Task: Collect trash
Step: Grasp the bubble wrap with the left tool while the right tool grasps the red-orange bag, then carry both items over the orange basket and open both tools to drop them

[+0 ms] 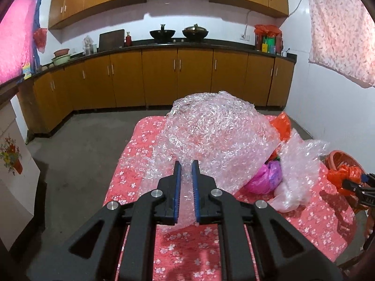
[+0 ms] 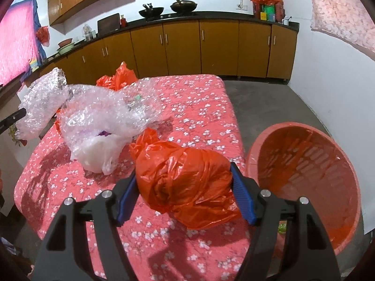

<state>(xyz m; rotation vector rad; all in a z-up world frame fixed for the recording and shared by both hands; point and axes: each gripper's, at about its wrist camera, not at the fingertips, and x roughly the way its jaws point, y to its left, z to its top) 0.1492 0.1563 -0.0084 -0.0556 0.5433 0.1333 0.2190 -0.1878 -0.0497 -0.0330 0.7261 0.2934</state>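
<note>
Orange bag [image 2: 187, 187]: crumpled plastic bundle, gripped from both sides and held above the near part of the tabletop, just left of the basket.
Right gripper [image 2: 184, 193]: fingers [image 2: 242, 199] spread wide, blue pads pressed against the two sides of the orange bag.
Bubble wrap [image 1: 218, 138]: large clear sheet, one edge pinched and raised, the rest draped over the other trash on the tabletop.
Left gripper [image 1: 186, 175]: fingers [image 1: 178, 187] nearly together, clamped on a thin strip of the bubble wrap.
Other trash: a second orange bag [image 2: 119, 76] behind the bubble wrap; a pink-purple bag [image 1: 264, 178] and a whitish bag [image 2: 98, 154] under its right fold.
Basket [image 2: 316, 210]: orange-pink plastic, slotted wall, standing beside the right edge of the tabletop, tilted toward the camera.
Tabletop [image 2: 199, 107]: covered by a red cloth printed with small white blossoms.
Surroundings: grey floor [image 1: 82, 145]; brown cabinets [image 1: 159, 77] under a dark counter with two woks [image 1: 178, 32]; floral curtain [image 1: 339, 23] on the right wall.
</note>
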